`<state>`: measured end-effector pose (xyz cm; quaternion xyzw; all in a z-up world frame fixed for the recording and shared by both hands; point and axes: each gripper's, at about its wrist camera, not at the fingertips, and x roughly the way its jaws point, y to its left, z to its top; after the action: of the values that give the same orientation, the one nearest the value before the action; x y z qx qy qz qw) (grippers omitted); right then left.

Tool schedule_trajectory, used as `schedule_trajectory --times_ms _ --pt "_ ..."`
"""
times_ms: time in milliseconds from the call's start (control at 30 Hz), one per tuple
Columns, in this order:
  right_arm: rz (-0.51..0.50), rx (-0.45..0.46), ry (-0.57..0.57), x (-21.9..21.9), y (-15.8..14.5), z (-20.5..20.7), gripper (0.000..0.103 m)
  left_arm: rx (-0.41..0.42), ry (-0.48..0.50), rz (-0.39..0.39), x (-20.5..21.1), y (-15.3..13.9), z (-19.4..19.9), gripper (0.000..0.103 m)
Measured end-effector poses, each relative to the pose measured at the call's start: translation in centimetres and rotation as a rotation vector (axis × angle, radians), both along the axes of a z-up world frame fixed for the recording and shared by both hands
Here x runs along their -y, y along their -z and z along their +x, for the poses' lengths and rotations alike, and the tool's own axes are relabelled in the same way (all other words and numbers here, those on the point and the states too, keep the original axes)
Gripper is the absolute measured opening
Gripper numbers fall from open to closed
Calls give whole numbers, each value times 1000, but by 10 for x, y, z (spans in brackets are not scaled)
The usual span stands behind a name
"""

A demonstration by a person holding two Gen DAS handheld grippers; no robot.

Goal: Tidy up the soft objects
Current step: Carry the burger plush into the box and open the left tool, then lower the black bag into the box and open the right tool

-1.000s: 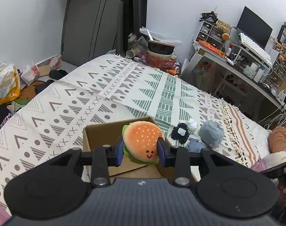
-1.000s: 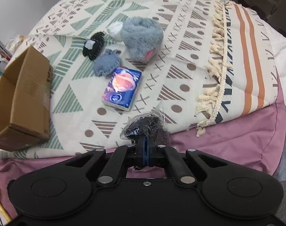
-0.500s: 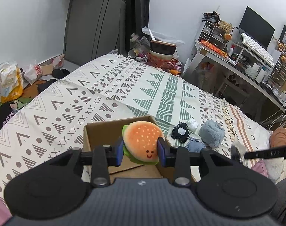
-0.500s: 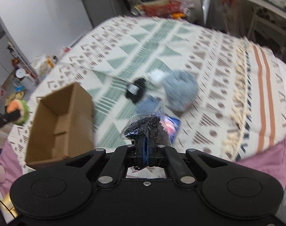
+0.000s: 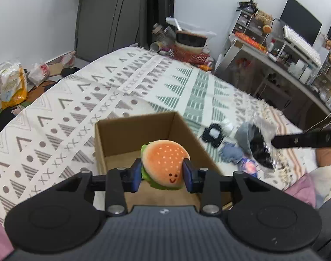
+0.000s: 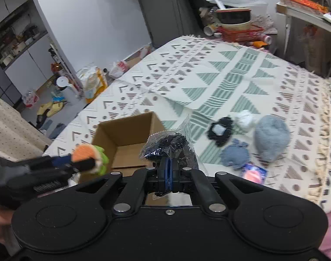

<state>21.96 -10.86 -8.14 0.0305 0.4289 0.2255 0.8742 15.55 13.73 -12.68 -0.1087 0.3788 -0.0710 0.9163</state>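
The right hand-held gripper, its jaws clamped on a crinkly clear plastic bag of black bits, has swung within a second from the bed's edge to just beside the open brown cardboard box at centre frame, a sign that both loads are about to be dropped in. The left gripper stays clamped on a plush orange hamburger toy with green felt lettuce, low centre, over the box. A fuzzy grey plush, centre right, waits on the patterned woven blanket.
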Motion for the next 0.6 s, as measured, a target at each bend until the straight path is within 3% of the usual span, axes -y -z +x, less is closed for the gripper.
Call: schedule_trajectory --times_ms 200,267,367,600 --pt "30 2 -46 -26 1 -5 1 -62 0 30 -3 16 -5 46" --pt "37 -3 -58 -34 2 -6 1 -65 13 39 -2 17 -8 59" --pt "42 -9 -72 -44 5 -7 1 -37 -7 70 -1 12 -15 67" --pt "47 -15 -96 -57 11 -10 2 -13 -41 59 -6 0 -24 68"
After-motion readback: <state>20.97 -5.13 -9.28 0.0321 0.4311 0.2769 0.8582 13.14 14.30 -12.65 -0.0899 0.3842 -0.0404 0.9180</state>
